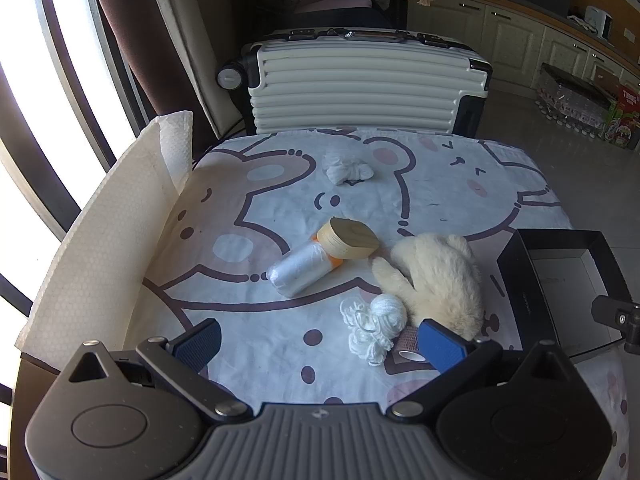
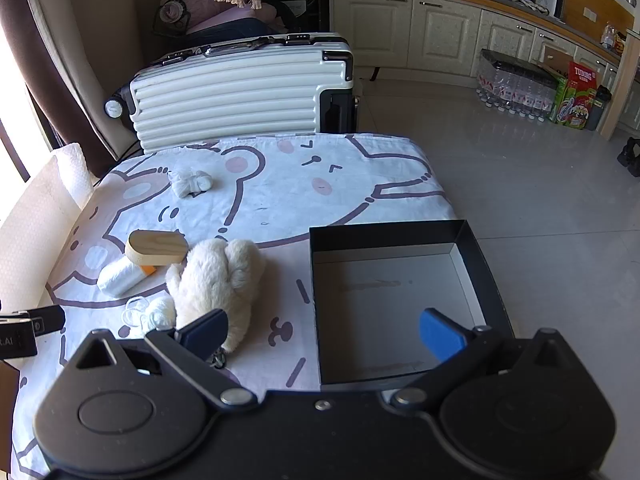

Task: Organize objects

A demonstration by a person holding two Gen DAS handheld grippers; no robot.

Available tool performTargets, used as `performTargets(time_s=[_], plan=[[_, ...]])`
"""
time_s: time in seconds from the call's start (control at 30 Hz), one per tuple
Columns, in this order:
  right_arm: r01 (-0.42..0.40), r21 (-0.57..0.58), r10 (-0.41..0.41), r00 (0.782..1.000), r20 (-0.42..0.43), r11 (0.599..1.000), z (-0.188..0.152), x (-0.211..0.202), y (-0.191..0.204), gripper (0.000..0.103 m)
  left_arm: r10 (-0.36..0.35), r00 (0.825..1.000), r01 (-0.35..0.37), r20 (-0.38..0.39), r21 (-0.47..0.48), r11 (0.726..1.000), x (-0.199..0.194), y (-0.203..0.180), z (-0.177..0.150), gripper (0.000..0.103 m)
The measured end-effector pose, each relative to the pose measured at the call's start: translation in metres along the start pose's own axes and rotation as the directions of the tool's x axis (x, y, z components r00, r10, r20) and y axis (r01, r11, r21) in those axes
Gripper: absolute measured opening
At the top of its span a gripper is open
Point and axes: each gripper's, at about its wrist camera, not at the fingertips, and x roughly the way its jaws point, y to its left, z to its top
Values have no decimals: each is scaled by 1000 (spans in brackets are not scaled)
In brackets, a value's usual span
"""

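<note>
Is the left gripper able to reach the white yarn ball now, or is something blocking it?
Probably yes. The left gripper is open, and the white yarn ball lies just ahead of it on the table, uncovered from above. The plush toy touches its right side and a small tape roll lies beside it, so the grasp is tight.

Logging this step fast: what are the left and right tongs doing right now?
Left tongs: open, holding nothing, above the cloth near the white yarn.
Right tongs: open, holding nothing, at the near-left corner of the black box.
</note>
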Motion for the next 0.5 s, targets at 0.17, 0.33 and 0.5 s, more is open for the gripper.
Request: performTargets(time_s=[0.17, 0.33, 0.5], plan=[[2, -2, -2, 1000, 0, 1000, 0, 0, 0, 103, -1, 1000, 1, 0, -2, 1000, 4, -4, -5, 103], [4, -6, -4, 1000, -2, 1000, 0, 0, 1, 103, -4, 1000, 4, -1, -2, 1000, 4, -5, -6, 103], [5, -8, -5, 1000, -2, 1000, 0, 0, 1, 103, -2, 1000, 2, -4, -3, 1000, 4, -5, -7, 103]])
